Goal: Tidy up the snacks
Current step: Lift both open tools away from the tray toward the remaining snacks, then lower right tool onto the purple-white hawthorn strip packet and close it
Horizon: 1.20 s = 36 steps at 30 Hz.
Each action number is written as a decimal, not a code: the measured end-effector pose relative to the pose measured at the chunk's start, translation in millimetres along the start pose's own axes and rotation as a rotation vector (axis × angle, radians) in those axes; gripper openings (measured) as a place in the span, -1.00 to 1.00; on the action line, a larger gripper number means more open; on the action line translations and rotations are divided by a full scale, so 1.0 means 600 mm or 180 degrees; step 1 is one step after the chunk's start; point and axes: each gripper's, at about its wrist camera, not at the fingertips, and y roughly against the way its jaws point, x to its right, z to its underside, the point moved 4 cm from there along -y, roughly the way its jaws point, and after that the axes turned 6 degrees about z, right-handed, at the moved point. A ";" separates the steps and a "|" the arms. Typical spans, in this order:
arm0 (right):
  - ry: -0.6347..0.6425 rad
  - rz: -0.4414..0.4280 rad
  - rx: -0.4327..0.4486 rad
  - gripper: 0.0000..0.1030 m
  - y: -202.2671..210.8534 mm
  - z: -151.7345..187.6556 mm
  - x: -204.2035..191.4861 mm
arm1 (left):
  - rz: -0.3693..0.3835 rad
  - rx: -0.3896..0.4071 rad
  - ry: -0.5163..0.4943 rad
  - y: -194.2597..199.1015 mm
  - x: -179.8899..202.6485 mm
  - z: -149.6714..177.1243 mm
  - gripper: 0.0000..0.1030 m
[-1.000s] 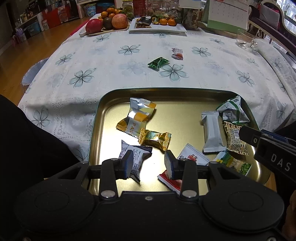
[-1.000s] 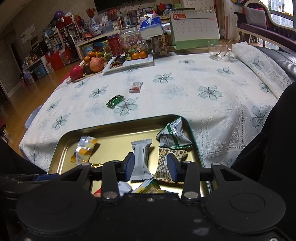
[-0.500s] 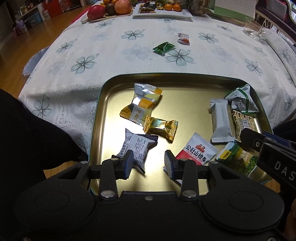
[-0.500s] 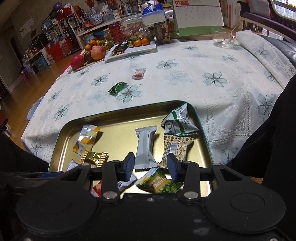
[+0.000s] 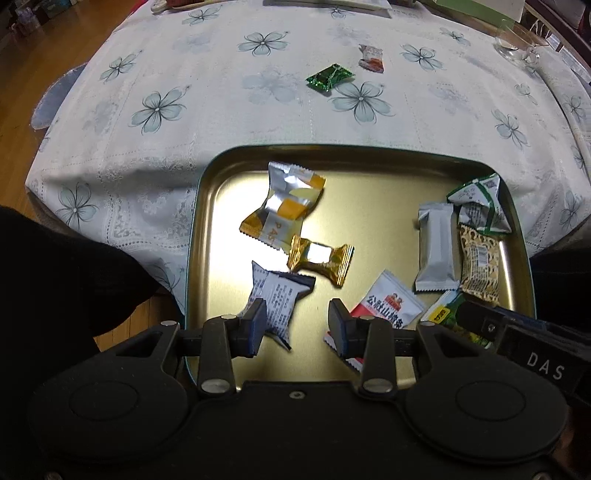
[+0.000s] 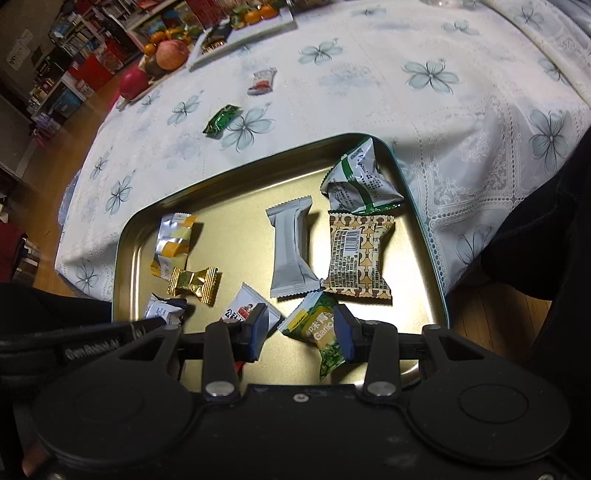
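A gold metal tray (image 5: 207, 192) holds several wrapped snacks. My left gripper (image 5: 297, 325) hovers open over its near left part, with a corner of a dark blue and white packet (image 5: 277, 299) showing between the fingers, untouched. A gold candy (image 5: 321, 260) and a silver-orange packet (image 5: 284, 206) lie just beyond. My right gripper (image 6: 300, 330) hangs open over the tray's (image 6: 258, 166) near middle, above a green garlic packet (image 6: 317, 328). Out on the tablecloth lie a green candy (image 5: 328, 77) and a small red-white packet (image 5: 371, 57).
A grey bar (image 6: 291, 251), a brown patterned packet (image 6: 358, 258) and a green-white packet (image 6: 358, 181) fill the tray's right side. Fruit (image 6: 170, 55) and a white dish (image 6: 251, 26) stand at the table's far end, a glass cup (image 5: 517, 51) far right. Dark clothing flanks the tray.
Both grippers have tipped further down toward the tray, so the far end of the table has slid out of the top of each view. The finger gaps look the same.
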 end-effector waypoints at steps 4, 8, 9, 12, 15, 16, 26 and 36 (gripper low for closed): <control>0.0008 -0.0008 -0.0151 -0.19 0.001 -0.034 -0.003 | 0.0007 0.0027 -0.0051 0.009 -0.007 -0.053 -0.09; -0.0021 -0.0057 -0.0189 -0.17 0.003 -0.079 -0.016 | -0.0076 0.0094 -0.0038 0.012 -0.020 -0.114 -0.10; -0.0024 -0.0078 -0.0187 -0.17 0.003 -0.093 -0.022 | -0.0083 0.0115 -0.0029 0.012 -0.023 -0.131 -0.10; 0.0004 -0.0108 -0.0152 -0.16 0.000 -0.131 -0.038 | -0.0116 0.0170 0.0008 0.010 -0.032 -0.179 -0.10; -0.0009 -0.0097 -0.0070 -0.16 -0.007 -0.181 -0.051 | -0.0159 0.0235 0.0073 0.002 -0.043 -0.230 -0.10; -0.0019 -0.0085 -0.0019 -0.16 -0.009 -0.202 -0.056 | -0.0148 0.0246 0.0092 -0.002 -0.045 -0.244 -0.10; -0.0128 0.0095 0.0213 -0.17 -0.051 -0.376 -0.089 | -0.0243 0.0207 0.0221 -0.059 -0.059 -0.354 -0.10; -0.0274 0.0228 0.0079 -0.16 -0.145 -0.480 -0.116 | -0.0245 0.0048 0.0348 -0.119 -0.076 -0.389 -0.10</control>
